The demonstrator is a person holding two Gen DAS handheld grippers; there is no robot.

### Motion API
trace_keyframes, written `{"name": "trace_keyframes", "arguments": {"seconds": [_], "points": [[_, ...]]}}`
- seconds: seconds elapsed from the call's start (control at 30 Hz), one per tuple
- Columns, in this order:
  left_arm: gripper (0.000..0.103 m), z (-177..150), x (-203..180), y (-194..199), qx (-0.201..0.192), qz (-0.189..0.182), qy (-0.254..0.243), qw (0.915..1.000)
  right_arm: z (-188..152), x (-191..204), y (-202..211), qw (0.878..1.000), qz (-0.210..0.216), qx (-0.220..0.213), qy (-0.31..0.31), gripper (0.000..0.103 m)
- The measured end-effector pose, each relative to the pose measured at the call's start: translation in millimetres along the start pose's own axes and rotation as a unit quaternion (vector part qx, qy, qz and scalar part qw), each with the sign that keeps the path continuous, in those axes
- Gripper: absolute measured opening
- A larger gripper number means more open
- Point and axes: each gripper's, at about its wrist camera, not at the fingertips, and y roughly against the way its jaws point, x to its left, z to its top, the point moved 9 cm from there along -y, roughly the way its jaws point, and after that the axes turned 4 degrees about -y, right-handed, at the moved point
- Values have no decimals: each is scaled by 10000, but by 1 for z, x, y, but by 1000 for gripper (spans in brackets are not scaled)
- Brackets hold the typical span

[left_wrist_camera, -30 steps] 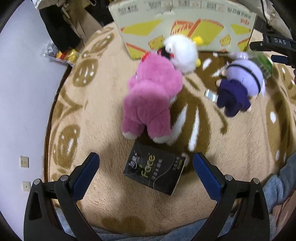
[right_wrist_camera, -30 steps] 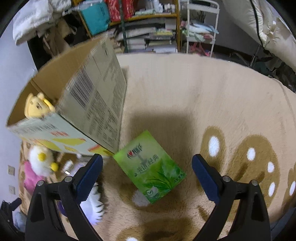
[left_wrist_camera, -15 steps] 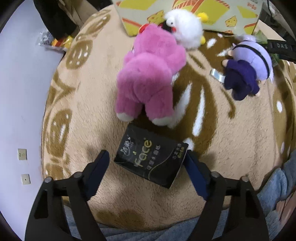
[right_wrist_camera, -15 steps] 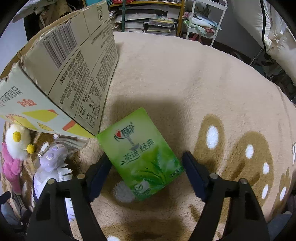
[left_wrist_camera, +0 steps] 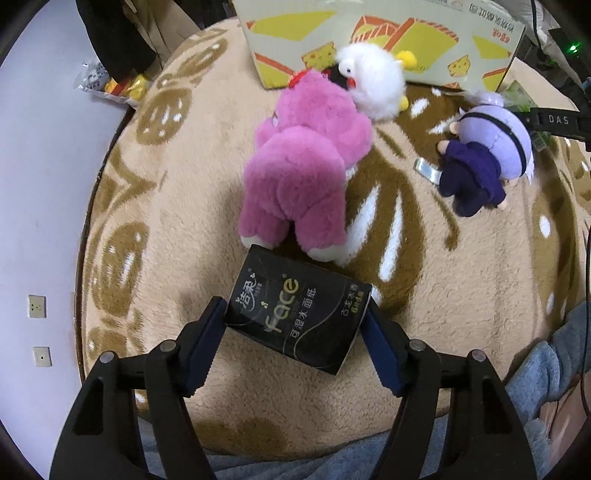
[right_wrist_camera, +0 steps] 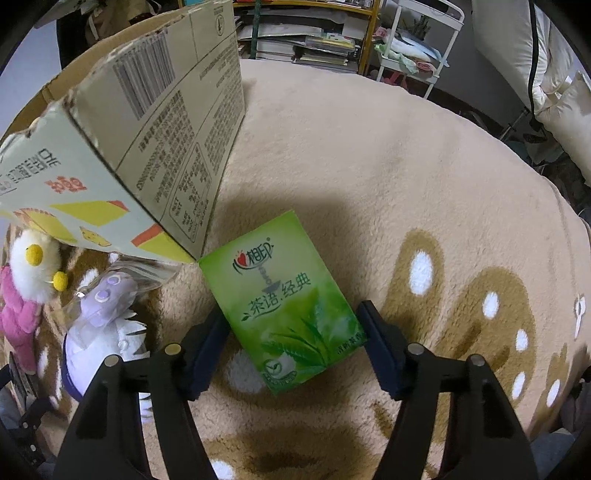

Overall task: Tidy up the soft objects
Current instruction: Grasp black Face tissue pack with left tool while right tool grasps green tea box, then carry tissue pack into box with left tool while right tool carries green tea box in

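Observation:
My left gripper (left_wrist_camera: 295, 325) is shut on a black tissue pack (left_wrist_camera: 295, 310) lying on the beige rug; both blue pads press its sides. A pink plush (left_wrist_camera: 306, 173), a white plush (left_wrist_camera: 373, 85) and a purple doll (left_wrist_camera: 487, 155) lie beyond it. My right gripper (right_wrist_camera: 291, 332) is shut on a green tissue pack (right_wrist_camera: 284, 306), pads against its two sides. The pack lies on the rug at the corner of a cardboard box (right_wrist_camera: 122, 155). The box also shows in the left wrist view (left_wrist_camera: 384, 37).
A bagged purple-and-white plush (right_wrist_camera: 99, 332), the white plush (right_wrist_camera: 33, 266) and the pink plush (right_wrist_camera: 14, 321) lie left of the green pack. Shelves (right_wrist_camera: 314, 33) and bedding (right_wrist_camera: 546, 74) stand beyond the rug. A snack bag (left_wrist_camera: 107, 83) lies off the rug's edge.
Both grippers moved forward and down and closed from wide open onto their tissue packs, the left on the black one, the right on the green one.

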Motion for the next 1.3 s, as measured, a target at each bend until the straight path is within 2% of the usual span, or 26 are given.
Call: {"name": "trace_keyframes", "arguments": {"seconds": [0.17, 0.37, 0.53, 0.7, 0.83, 1.03, 1.3], "points": [[71, 7, -1, 26, -534, -10, 60, 9986, -2, 5, 17, 9998, 185, -97, -68, 72], [71, 26, 8, 64, -1429, 167, 161, 9895, -2, 15, 49, 9981, 392, -475, 27, 72], [71, 40, 15, 97, -2199, 349, 318, 9744, -2, 22, 85, 9944, 563, -896, -10, 72], [71, 59, 24, 124, -2782, 434, 346, 9589, 4, 30, 129, 9859, 720, -1504, 106, 72], [71, 80, 27, 153, -3335, 496, 378, 9407, 15, 29, 153, 9778, 781, -1936, 203, 72], [71, 110, 30, 181, -3746, 588, 325, 9247, 32, 35, 190, 9598, 928, -2639, 214, 72], [71, 146, 27, 198, -4019, 720, 69, 9128, 53, 43, 222, 9377, 1051, -3307, 160, 72]]}}
